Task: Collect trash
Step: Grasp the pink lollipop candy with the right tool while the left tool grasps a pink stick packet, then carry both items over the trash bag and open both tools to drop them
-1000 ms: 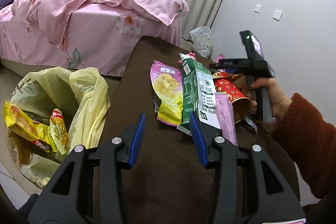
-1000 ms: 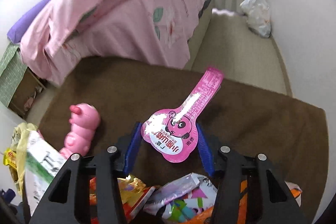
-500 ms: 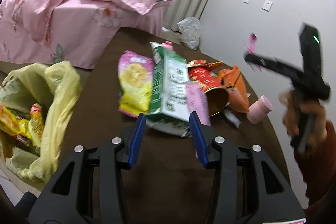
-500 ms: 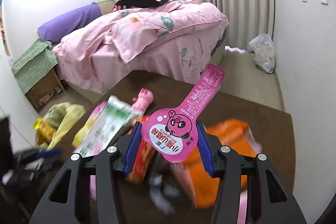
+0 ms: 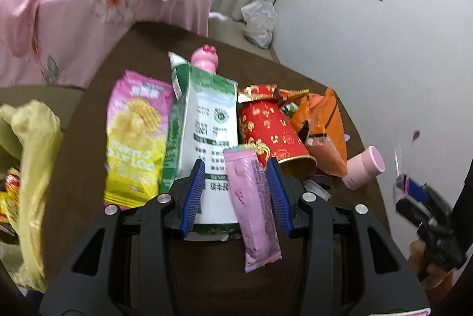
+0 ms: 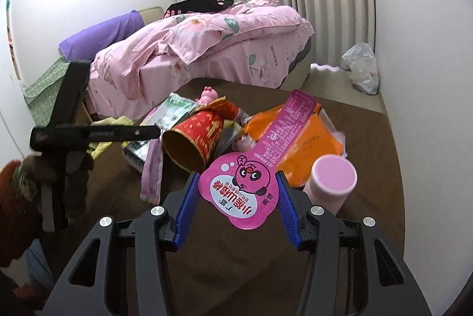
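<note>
We see the right hand-held gripper (image 6: 236, 205) clamped on a bright pink panda-printed wrapper (image 6: 251, 174), its long tab tilting up to the right over the brown bench (image 6: 369, 144). The left hand-held gripper (image 5: 235, 196) stands apart, gripping nothing, above a lilac sachet (image 5: 254, 203) lying on a green-and-white carton (image 5: 204, 132). A second ago the wrapper hung over bare bench beside the pink toy (image 6: 208, 94); now it is above the litter pile, and the left one has closed in on the carton.
</note>
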`<control>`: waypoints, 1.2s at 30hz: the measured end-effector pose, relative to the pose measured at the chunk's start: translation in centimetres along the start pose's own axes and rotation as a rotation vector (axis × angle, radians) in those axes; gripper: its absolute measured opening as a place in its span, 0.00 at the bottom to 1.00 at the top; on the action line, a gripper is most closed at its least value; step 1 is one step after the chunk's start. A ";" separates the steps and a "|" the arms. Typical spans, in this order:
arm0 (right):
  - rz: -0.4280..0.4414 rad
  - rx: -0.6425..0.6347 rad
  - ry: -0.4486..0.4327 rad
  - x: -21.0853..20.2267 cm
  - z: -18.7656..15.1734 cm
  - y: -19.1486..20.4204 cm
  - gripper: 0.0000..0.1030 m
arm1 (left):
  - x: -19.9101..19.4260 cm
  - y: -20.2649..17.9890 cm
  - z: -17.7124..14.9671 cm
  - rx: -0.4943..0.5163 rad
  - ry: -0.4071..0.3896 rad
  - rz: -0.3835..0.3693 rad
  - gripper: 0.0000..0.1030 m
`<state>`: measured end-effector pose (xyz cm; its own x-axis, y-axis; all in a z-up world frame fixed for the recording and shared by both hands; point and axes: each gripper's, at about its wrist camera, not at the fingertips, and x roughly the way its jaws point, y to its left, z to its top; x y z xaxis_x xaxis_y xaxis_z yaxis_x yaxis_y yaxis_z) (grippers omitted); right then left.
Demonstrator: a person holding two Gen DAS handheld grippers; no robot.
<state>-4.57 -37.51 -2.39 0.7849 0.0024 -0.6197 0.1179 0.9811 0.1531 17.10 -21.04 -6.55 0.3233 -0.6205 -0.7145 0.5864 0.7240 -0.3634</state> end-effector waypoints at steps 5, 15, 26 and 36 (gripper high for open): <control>-0.003 0.011 0.019 0.4 -1.2 -0.2 0.47 | 0.2 -1.2 -0.8 0.023 0.048 -0.037 0.35; 0.032 -0.034 0.027 0.0 -1.9 1.1 0.47 | -3.4 -2.4 -1.2 0.057 -0.032 0.023 0.19; 0.092 -0.106 -0.022 -1.0 -0.3 4.6 0.47 | -12.0 -2.9 -3.0 0.142 -0.243 0.169 0.19; 0.174 -0.245 -0.051 -0.8 2.2 11.6 0.47 | -19.4 2.7 -4.9 0.048 -0.369 0.265 0.19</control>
<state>-2.53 -26.52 1.56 0.8105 0.1711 -0.5602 -0.1664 0.9842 0.0599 8.82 -5.53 3.45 0.7047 -0.4877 -0.5154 0.4786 0.8629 -0.1622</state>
